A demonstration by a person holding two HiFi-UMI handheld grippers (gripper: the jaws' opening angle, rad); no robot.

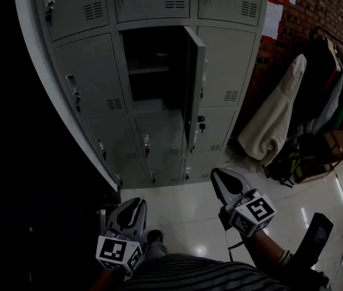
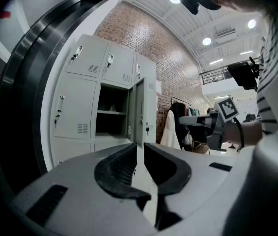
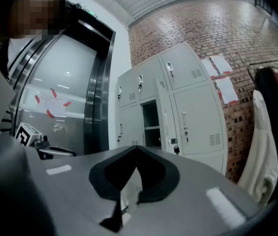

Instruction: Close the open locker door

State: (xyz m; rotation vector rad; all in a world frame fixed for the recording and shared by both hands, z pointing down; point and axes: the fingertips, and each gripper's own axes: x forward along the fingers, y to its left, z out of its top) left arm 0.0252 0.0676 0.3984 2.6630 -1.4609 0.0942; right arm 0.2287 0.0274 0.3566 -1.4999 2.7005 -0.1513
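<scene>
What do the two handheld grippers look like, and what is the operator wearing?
The left gripper and right gripper share one design: a light grey, beak-shaped shell with black jaw pads. Each carries a white cube with black square markers at its rear. No cables show. The person wears a dark shirt with thin light stripes.

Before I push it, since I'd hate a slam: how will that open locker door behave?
The locker door looks like thin sheet metal, so probably stiff and light, swinging as one panel. Nothing visibly blocks its arc, so a hard shove may well bang it against the frame.
</scene>
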